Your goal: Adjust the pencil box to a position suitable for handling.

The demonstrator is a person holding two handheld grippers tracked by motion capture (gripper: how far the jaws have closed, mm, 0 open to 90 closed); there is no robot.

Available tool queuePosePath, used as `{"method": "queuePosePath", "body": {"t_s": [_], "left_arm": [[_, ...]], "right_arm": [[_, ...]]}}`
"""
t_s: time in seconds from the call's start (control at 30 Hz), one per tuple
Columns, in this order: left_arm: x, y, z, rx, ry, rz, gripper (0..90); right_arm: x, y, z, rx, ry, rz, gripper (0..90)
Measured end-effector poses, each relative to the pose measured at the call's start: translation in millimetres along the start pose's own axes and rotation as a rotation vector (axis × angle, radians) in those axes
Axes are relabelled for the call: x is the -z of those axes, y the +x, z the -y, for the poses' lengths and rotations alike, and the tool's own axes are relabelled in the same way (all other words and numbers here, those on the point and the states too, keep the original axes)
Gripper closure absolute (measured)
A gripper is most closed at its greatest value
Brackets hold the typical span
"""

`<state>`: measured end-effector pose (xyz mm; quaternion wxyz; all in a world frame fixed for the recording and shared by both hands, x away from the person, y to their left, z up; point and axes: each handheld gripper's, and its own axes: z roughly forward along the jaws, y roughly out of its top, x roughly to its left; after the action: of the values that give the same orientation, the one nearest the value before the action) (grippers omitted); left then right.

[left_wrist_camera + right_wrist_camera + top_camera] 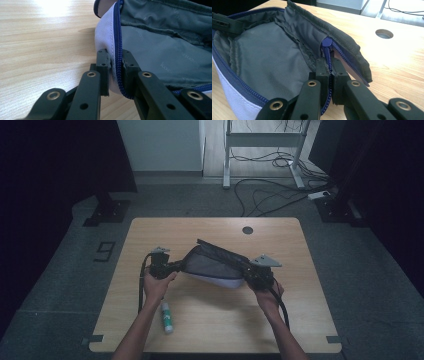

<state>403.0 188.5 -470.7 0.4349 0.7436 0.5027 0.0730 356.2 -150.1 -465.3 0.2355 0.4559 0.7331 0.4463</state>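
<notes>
An unzipped pouch (215, 265), white outside with grey lining and a blue zipper, is held up between both grippers over the middle of the wooden table (280, 315). My left gripper (172, 266) is shut on the pouch's left end; in the left gripper view its pads (103, 65) pinch the white wall and blue zipper edge (117, 37). My right gripper (252, 274) is shut on the right end; in the right gripper view the jaws clamp the zipper tape (327, 53) just below the blue slider. The grey lining (267, 62) lies open, with nothing seen inside.
A glue stick (166, 316) with a green label lies on the table near the front left, beside the person's left forearm. A round cable hole (247, 230) sits at the table's back edge. Cables and desk legs stand on the floor behind.
</notes>
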Motion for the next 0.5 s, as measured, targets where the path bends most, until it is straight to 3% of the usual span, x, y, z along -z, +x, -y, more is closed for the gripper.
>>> {"method": "queuePosePath", "body": {"t_s": [0.5], "left_arm": [[5.7, 2.3, 34.2, 0.009, 0.026, 0.024, 81.3]], "right_arm": [[9.9, 15.9, 21.7, 0.024, 0.006, -0.043, 85.5]]}}
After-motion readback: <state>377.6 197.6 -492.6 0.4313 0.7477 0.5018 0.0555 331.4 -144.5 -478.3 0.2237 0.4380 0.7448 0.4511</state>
